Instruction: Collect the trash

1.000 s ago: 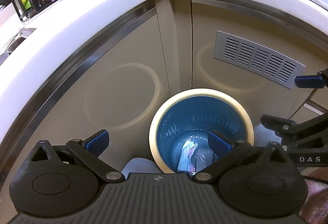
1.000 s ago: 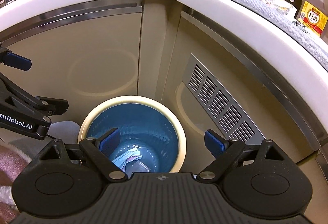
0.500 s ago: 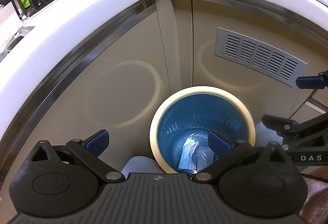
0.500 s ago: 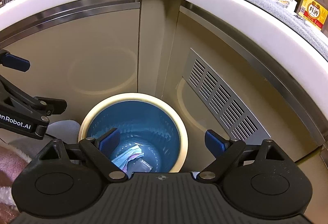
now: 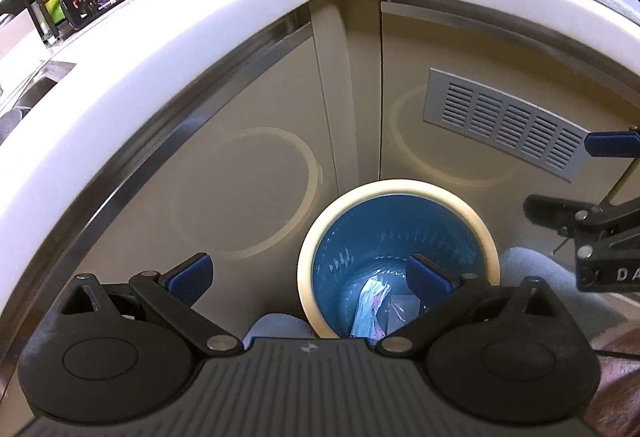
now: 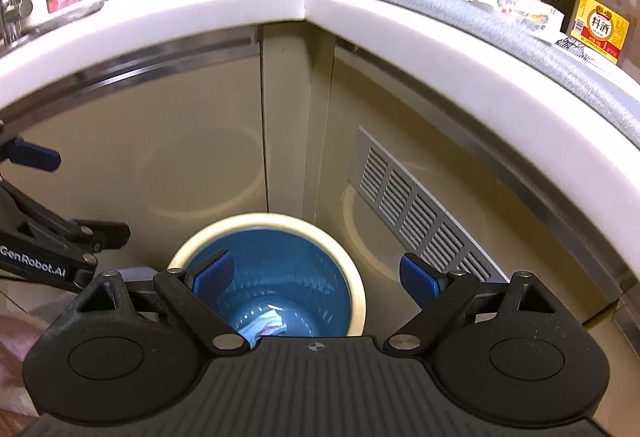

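Trash sits at the bottom of the blue bin, below both grippers. Left gripper and right gripper spread wide, holding nothing.

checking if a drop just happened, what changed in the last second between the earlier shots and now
Only the right gripper visibly moved: its view has tilted up, so the bin sits lower in frame and more countertop shows. The left gripper barely shifted. Nothing was taken or released: both jaws stay open and empty, and the crumpled wrapper and clear plastic piece lie in the bin as before.
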Tool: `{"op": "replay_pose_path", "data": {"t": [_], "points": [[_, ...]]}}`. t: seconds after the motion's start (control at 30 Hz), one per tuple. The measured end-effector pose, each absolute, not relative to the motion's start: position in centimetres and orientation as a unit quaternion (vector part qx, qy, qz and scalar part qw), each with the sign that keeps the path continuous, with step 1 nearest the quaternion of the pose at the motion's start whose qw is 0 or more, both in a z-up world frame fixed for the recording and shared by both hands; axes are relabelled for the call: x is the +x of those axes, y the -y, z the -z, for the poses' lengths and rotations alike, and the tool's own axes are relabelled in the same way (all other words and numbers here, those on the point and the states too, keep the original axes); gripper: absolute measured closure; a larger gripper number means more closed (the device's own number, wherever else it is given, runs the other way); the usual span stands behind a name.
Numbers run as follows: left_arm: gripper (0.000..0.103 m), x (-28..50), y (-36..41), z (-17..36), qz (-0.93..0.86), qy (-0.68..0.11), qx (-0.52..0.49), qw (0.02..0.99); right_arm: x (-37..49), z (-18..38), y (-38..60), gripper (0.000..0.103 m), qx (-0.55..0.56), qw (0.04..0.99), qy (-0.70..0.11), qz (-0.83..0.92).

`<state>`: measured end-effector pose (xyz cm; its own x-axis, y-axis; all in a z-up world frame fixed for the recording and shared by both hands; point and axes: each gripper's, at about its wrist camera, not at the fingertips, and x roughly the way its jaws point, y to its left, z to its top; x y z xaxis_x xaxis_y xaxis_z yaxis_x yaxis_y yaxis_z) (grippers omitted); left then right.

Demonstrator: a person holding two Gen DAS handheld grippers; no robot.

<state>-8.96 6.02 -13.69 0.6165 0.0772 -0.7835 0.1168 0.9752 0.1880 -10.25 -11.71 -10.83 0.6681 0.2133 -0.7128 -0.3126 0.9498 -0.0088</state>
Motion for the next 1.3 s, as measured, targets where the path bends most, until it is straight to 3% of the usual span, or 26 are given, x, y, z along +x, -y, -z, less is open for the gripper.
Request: {"op": "replay_pose_path", "data": {"t": [0.83, 1.1, 1.3], "points": [[0.000, -7.4, -6.1, 5.7, 0.008, -0.374, 0.095, 0.922, -7.3, 0.1, 19.1, 0.006, 0.038, 0.952, -0.257, -0.164], [0.000, -6.6, -6.0, 4.2, 0.005, -0.372, 0.092, 0.924, -1.1, -0.7, 23.3, 0.004, 0.063, 0.971, -0.219, -0.071], [0.000, -6.0, -5.7, 3.9, 0.002, -0.380, 0.095, 0.920, 7.3, 0.7, 28.5, 0.004, 0.149, 0.964, -0.220, 0.002]]}}
